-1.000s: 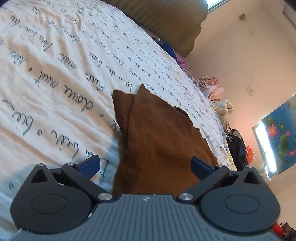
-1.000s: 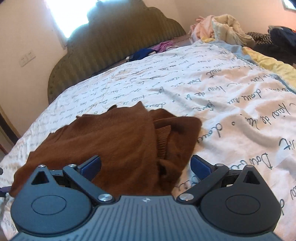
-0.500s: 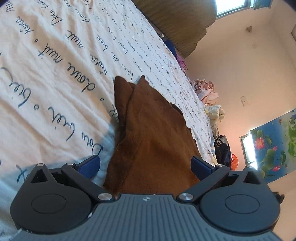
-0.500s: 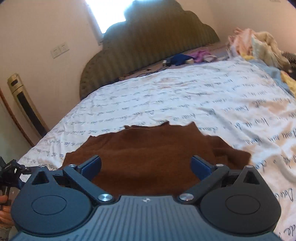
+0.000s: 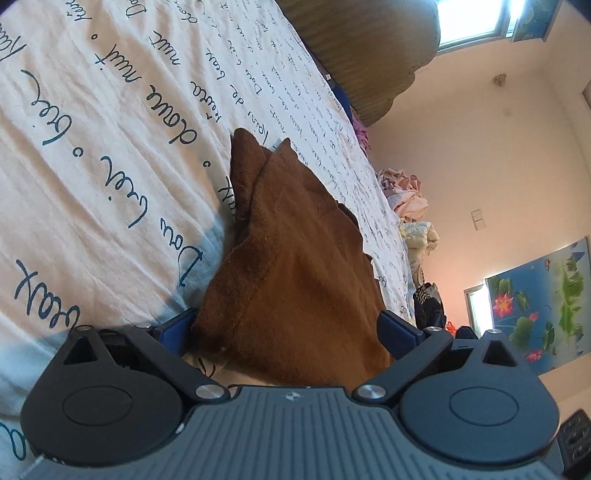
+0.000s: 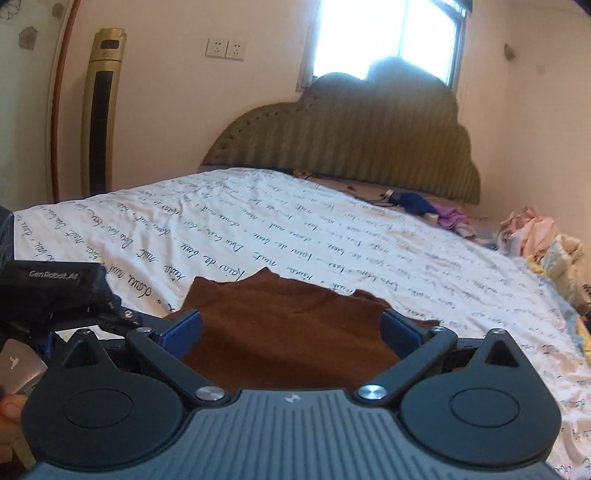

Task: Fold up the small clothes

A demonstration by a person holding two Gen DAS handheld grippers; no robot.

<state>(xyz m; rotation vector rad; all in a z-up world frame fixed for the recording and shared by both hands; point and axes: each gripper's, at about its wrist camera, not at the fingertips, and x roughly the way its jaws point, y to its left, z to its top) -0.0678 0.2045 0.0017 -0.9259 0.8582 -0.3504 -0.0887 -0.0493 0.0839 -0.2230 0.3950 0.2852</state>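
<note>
The left gripper (image 5: 286,328) had its blue jaws wide and closing in, with the near end of the brown garment (image 5: 291,266) lying between them; the left blue pad sat right at the cloth's edge, but whether either pad pressed on it could not be told. The right gripper (image 6: 291,326) stood wide as well, its jaws set on either side of the near part of the same brown garment (image 6: 280,321), with no grip to be seen. The garment lay folded on the near part of the bedsheet (image 6: 332,236), a white sheet printed with lines of dark script, and from the left wrist view two pointed corners of it reached toward the far end. At the near left of the right wrist view, the other gripper's dark body showed beside a bit of a hand (image 6: 9,417). Farther off rose the green ribbed headboard (image 6: 351,144) under a bright window (image 6: 388,33). A pile of clothes (image 6: 543,240) lay at the far right of the bed, and a tall gold tower fan (image 6: 99,110) stood against the left wall.
</note>
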